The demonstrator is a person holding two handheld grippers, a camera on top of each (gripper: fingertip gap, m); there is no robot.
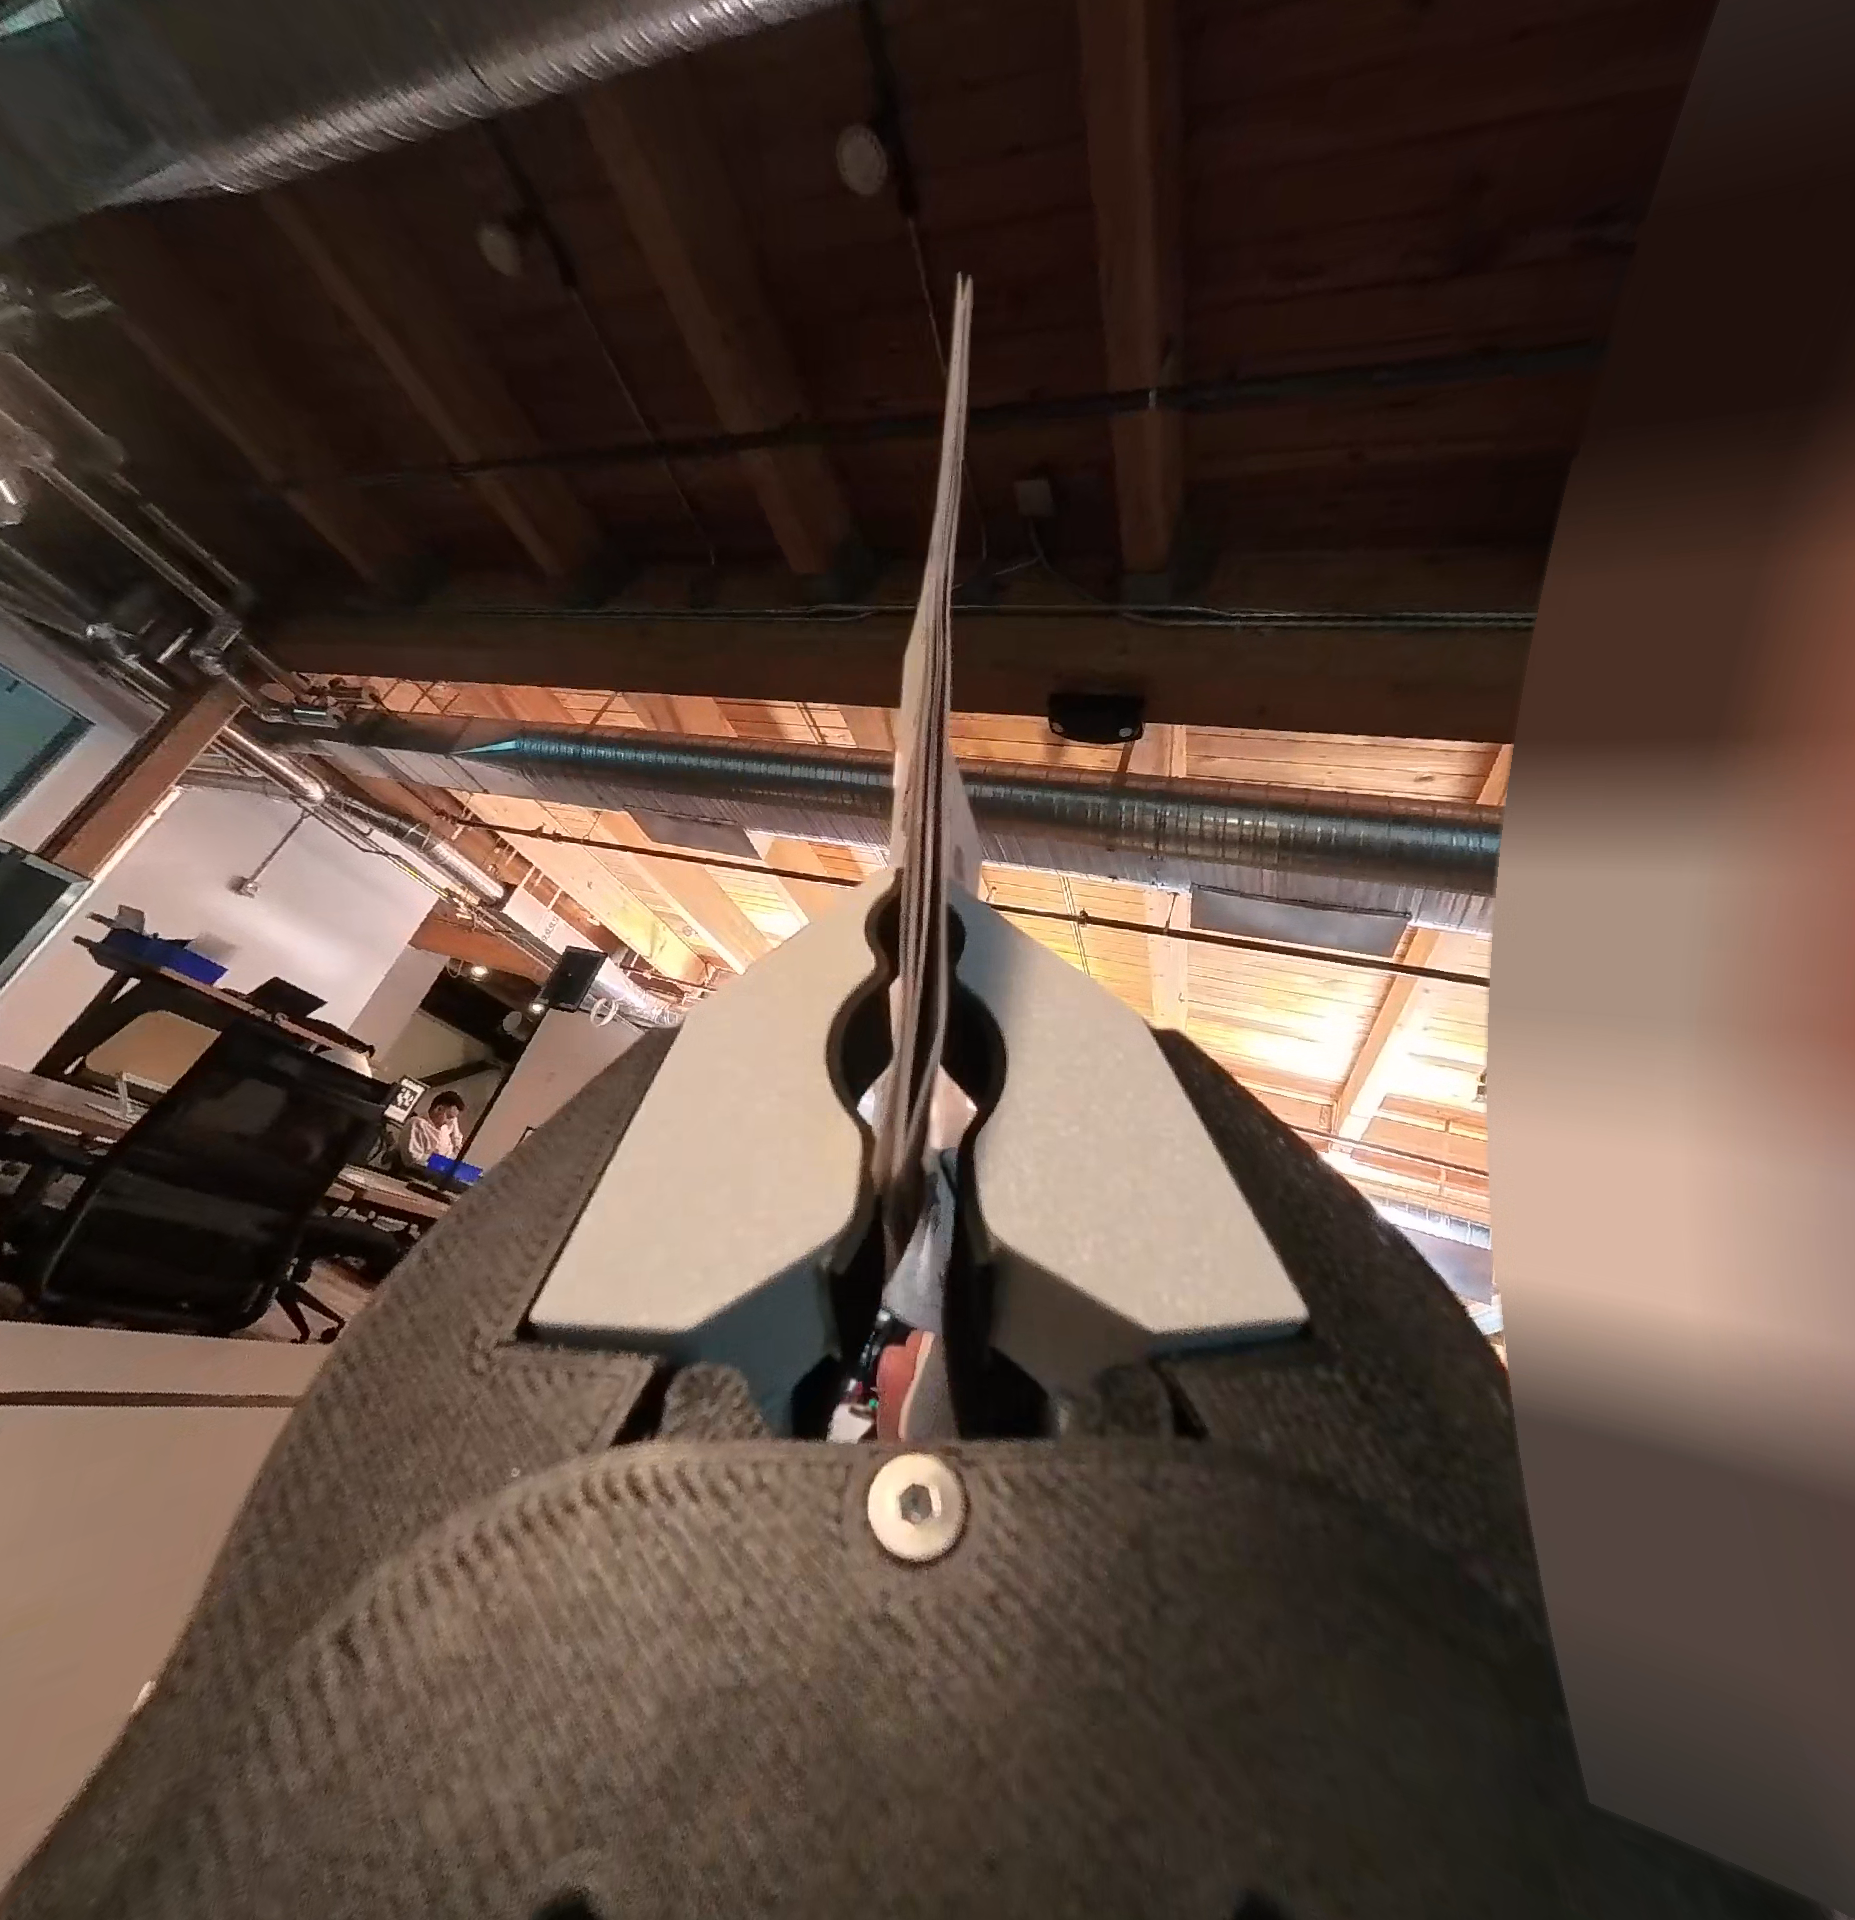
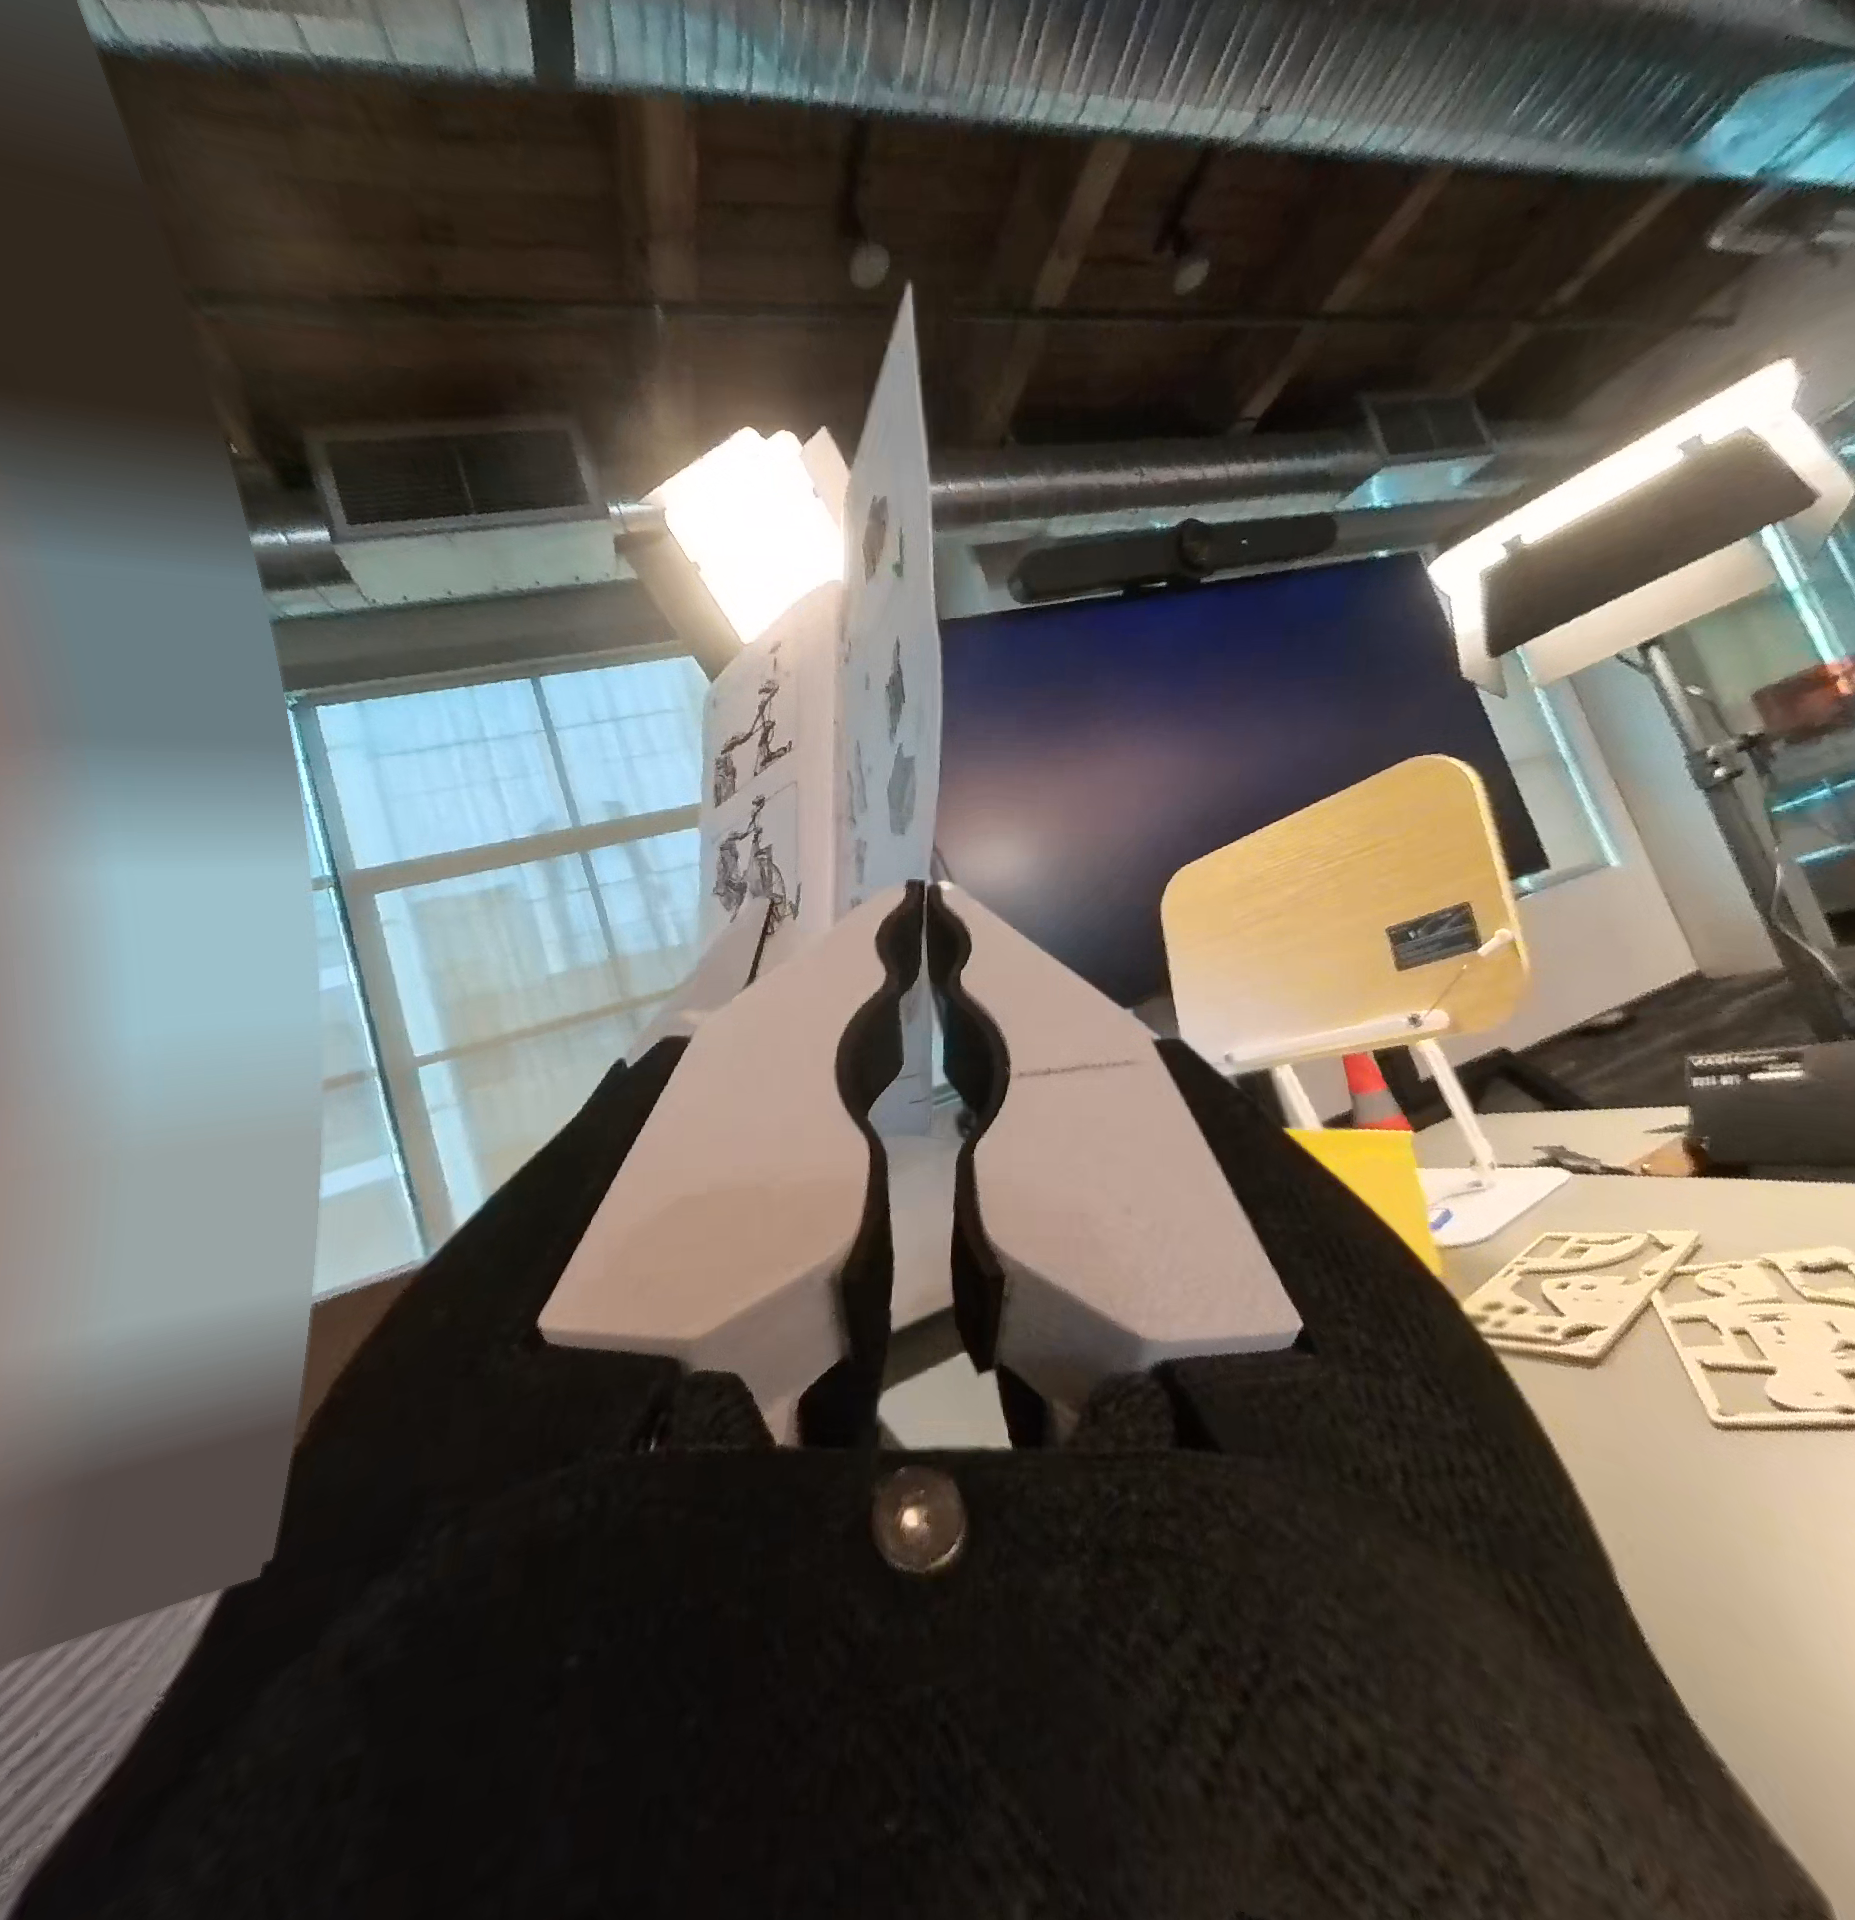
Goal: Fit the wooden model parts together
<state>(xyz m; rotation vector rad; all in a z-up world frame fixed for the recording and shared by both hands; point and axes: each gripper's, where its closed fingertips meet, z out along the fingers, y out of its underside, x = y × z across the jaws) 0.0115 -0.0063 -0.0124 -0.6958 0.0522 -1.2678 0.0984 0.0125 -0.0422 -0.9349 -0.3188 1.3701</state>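
Observation:
Both grippers point upward and hold a white paper instruction booklet. In the left wrist view my left gripper [image 1: 921, 914] is shut on the booklet [image 1: 938, 644], seen edge-on as several thin pages rising toward the ceiling. In the right wrist view my right gripper [image 2: 921, 899] is shut on one page of the booklet [image 2: 892, 665], which stands open with printed drawings on its pages. Two flat pale wooden part sheets [image 2: 1588, 1294] [image 2: 1796, 1351] with cut-out shapes lie on the grey table [image 2: 1629, 1558] at the right, below and apart from the gripper.
A wooden book stand [image 2: 1338, 914] on white legs stands on the table behind the sheets, beside a yellow box [image 2: 1370, 1184] and a black box [image 2: 1785, 1101]. A large dark screen [image 2: 1214, 748] is behind. An office chair [image 1: 206, 1184] and desks are at the left. There is about 10 cm between the tips of the two grippers.

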